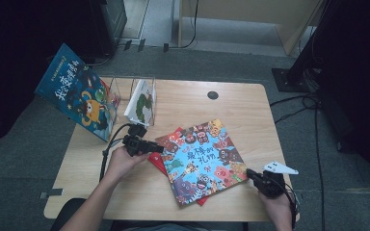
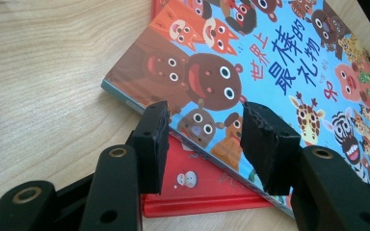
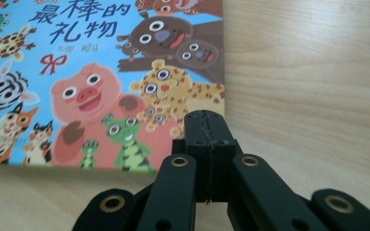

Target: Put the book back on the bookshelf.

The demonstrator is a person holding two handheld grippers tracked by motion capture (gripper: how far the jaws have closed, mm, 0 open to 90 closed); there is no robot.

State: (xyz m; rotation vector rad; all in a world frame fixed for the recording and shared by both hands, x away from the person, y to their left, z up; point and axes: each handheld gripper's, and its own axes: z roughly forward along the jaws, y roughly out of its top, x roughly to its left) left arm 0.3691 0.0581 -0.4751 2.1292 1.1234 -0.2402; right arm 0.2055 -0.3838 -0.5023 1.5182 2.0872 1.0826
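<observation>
A blue picture book (image 1: pixel 204 161) with cartoon animals on its cover lies flat on the wooden table (image 1: pixel 231 103), on top of a red book (image 1: pixel 158 161). My left gripper (image 1: pixel 159 149) sits at the stack's left corner. In the left gripper view its jaws (image 2: pixel 204 120) stand open with nothing between the pads; the blue book's edge (image 2: pixel 279 57) and the red book (image 2: pixel 207 187) lie just beyond them. My right gripper (image 1: pixel 248 172) rests at the book's right corner. Its jaws (image 3: pixel 204 115) are shut and empty, close to the cover's corner (image 3: pixel 77 72).
A dark blue book (image 1: pixel 77 94) leans over the table's left edge against a clear rack (image 1: pixel 149 82), which holds a white and green book (image 1: pixel 142 103). A round cable hole (image 1: pixel 213 95) marks the far side. Cables lie on the floor at the right.
</observation>
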